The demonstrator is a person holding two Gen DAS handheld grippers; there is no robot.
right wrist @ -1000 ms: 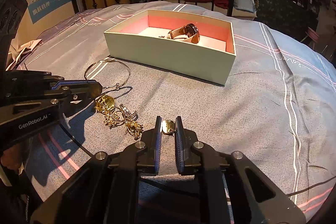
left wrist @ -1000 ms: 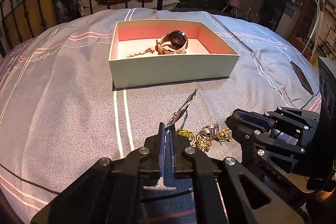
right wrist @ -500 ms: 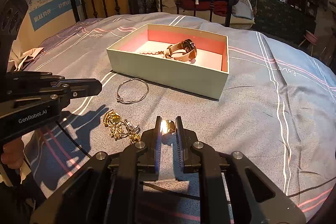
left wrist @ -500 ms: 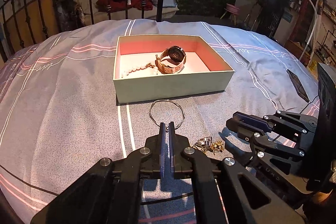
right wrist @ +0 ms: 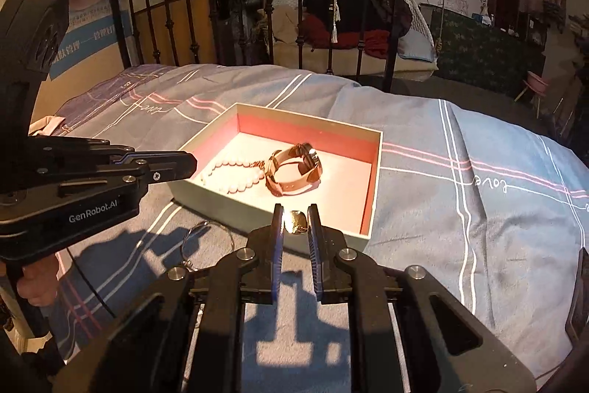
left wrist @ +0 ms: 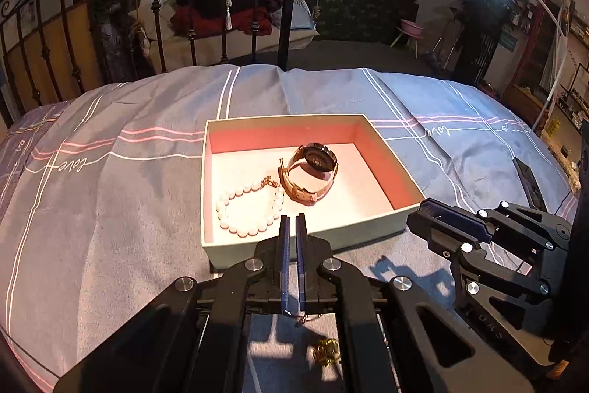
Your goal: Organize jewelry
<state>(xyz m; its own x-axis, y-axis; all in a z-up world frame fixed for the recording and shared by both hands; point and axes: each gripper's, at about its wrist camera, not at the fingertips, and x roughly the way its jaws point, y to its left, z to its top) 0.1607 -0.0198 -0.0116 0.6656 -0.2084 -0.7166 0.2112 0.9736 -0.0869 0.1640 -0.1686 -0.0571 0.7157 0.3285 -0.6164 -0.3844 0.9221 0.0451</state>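
Observation:
A pale green box [left wrist: 305, 238] with a pink inside sits on the bed; it also shows in the right wrist view [right wrist: 206, 197]. In it lie a pearl bracelet [left wrist: 250, 205] and a pink-strapped watch [left wrist: 313, 172]. My left gripper [left wrist: 292, 221] is shut on a thin silver hoop, which hangs below it [right wrist: 208, 240] just in front of the box. My right gripper [right wrist: 296, 214] is shut on a small gold piece [right wrist: 296, 221] and holds it over the box's near wall. Gold jewelry [left wrist: 325, 350] lies on the bed under my left gripper.
The striped grey-blue bedspread [left wrist: 110, 209] covers the bed. A black iron bed frame [left wrist: 287, 6] stands at the far end. A dark phone [left wrist: 528, 179] lies at the right edge. The right gripper's body [left wrist: 497, 245] is close on the right of the box.
Both grippers have risen and moved forward to the box's near wall, each carrying its piece. The silver hoop has lifted off the bed with the left gripper.

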